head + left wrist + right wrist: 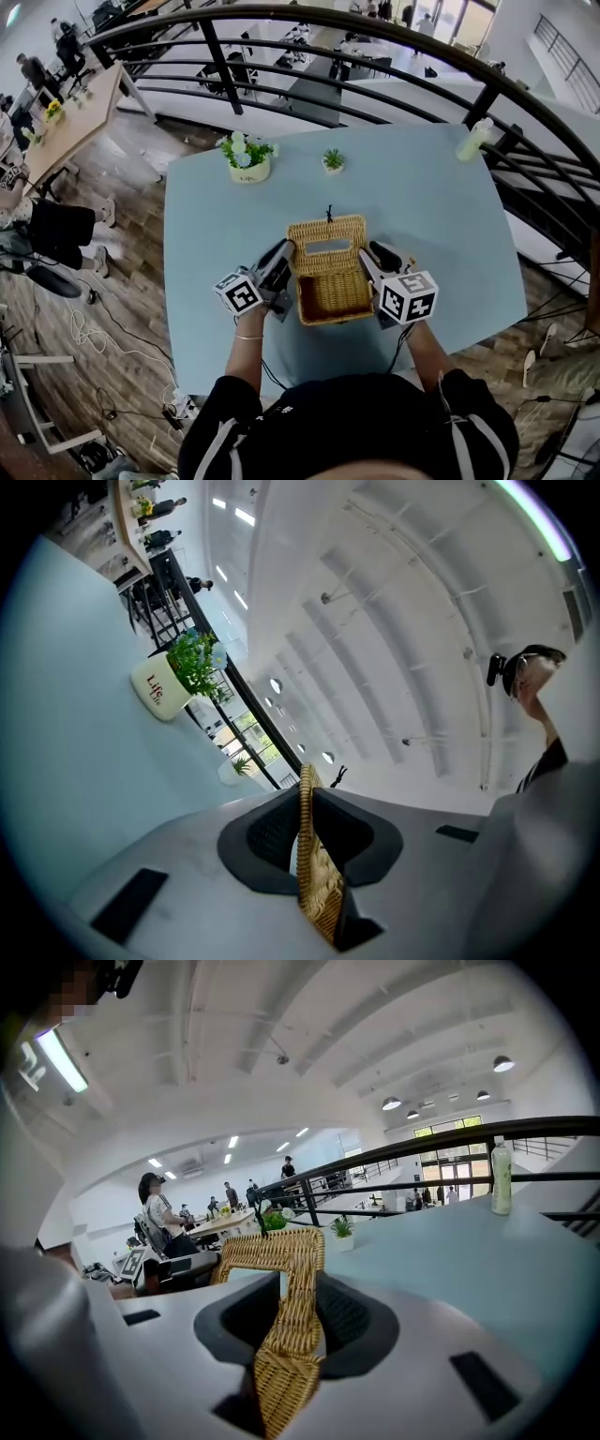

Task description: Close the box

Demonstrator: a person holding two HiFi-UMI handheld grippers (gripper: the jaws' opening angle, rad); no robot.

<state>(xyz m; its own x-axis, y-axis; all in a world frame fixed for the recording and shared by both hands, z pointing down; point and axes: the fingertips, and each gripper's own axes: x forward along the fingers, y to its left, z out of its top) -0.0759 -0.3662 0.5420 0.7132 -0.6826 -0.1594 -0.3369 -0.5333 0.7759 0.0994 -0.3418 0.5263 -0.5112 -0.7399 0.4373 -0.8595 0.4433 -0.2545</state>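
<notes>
A woven wicker box (334, 292) stands open on the light blue table (441, 244), just in front of me. Its lid (326, 243), with a rectangular window in it, stands up at the far side. My left gripper (281, 264) is shut on the lid's left edge; in the left gripper view the wicker edge (315, 883) sits pinched between the pads of the left gripper (305, 810). My right gripper (371, 263) is shut on the lid's right edge, and the right gripper view shows the wicker frame (281, 1252) clamped in the right gripper (298, 1309).
A white pot of flowers (247, 159) and a small green plant (333, 161) stand at the table's far side, a pale bottle (474, 141) at its far right corner. A black railing (375, 75) curves behind the table. People sit at a wooden table (75, 122) to the left.
</notes>
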